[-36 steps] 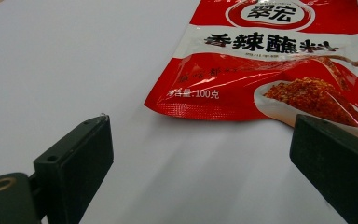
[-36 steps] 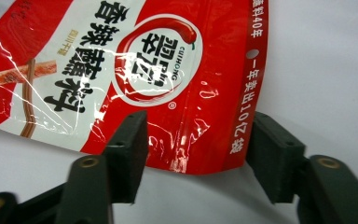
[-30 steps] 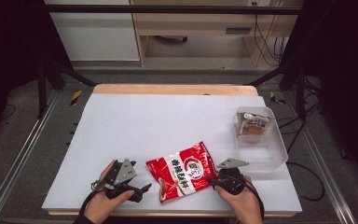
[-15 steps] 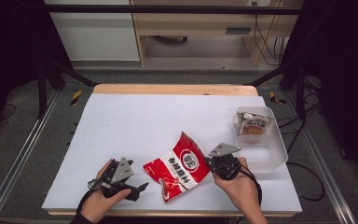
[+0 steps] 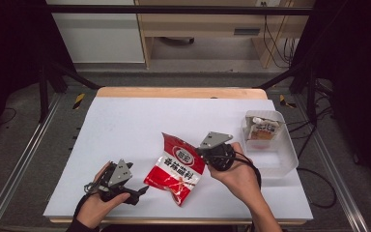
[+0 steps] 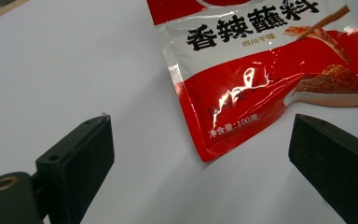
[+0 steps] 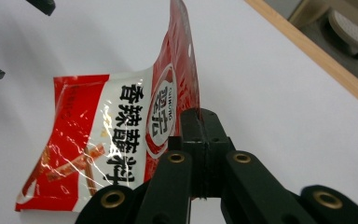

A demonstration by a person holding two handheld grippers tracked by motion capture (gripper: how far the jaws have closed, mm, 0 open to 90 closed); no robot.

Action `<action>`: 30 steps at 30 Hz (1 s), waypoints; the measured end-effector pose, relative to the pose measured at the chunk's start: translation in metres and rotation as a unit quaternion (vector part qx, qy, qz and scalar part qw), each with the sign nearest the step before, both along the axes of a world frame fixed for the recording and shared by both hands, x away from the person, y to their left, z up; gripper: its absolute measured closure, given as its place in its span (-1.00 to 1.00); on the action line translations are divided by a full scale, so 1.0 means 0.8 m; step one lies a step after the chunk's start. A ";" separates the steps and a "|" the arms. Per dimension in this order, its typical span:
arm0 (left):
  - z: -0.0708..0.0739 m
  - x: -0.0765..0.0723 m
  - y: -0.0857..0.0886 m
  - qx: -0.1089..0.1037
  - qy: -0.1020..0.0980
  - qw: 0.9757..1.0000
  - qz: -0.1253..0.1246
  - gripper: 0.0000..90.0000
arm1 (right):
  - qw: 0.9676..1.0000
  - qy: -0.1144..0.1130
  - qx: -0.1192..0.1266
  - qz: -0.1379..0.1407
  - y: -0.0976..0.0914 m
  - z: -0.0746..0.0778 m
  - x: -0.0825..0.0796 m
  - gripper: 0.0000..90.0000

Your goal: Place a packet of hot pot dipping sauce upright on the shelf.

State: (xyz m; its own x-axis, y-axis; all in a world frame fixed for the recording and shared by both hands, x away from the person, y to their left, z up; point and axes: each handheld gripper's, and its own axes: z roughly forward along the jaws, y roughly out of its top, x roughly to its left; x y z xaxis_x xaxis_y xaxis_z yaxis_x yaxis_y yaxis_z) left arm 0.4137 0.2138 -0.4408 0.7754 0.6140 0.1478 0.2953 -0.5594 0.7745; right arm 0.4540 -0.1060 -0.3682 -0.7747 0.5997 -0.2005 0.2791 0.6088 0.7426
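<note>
- At the table's near edge, the right gripper [image 5: 204, 151] has just clamped its jaws on the red sauce packet [image 5: 176, 166].
- The left gripper [image 5: 142, 191] rests wide open just beside the packet.

A white-topped counter [image 5: 140, 125] with a pale wooden far edge stands on grey floor [image 5: 43, 145], flanked by metal rails [image 5: 17, 166]. Behind it, a light wooden desk [image 5: 198, 29]; black cables [image 5: 270, 29] hang in shadow.
</note>
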 end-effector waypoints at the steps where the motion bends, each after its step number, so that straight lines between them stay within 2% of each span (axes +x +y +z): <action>1: 0.007 0.003 0.003 0.000 0.003 1.000 -0.006 -0.86 | 1.000 -0.006 0.004 0.010 0.005 0.004 0.004 1.00; 4: 0.014 0.006 0.007 0.006 0.004 1.000 -0.007 -0.87 | 1.000 -0.016 0.017 0.018 0.011 0.011 0.010 1.00; 5: 0.021 0.011 0.011 -0.005 0.006 1.000 -0.004 -0.87 | 0.999 -0.018 0.020 0.021 0.012 0.014 0.012 1.00; 12: 0.043 0.032 0.021 -0.016 0.004 1.000 0.005 -0.88 | 0.998 -0.027 0.014 0.050 0.025 0.028 0.017 1.00; 14: 0.053 0.037 0.025 -0.031 0.003 1.000 0.004 -0.88 | 0.998 -0.029 0.015 0.057 0.028 0.032 0.016 1.00; 19: 0.065 0.038 0.028 -0.024 -0.001 1.000 -0.002 -0.89 | 0.997 -0.036 0.015 0.072 0.033 0.040 0.013 1.00; 25: 0.076 0.040 0.037 -0.017 -0.004 1.000 -0.007 -0.88 | 0.994 -0.045 0.003 0.098 0.045 0.049 0.006 1.00; 30: 0.083 0.041 0.040 -0.021 -0.005 1.000 -0.010 -0.75 | 0.993 -0.049 0.005 0.108 0.049 0.055 0.004 1.00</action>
State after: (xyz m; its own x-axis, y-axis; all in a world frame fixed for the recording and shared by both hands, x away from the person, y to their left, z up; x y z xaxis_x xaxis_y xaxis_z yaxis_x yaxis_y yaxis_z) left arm 0.4467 0.2462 -0.3746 0.7861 0.6043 0.1300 0.2769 -0.5324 0.7999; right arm 0.4575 -0.0670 -0.3239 -0.8623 0.4242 -0.2767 0.0688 0.6394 0.7658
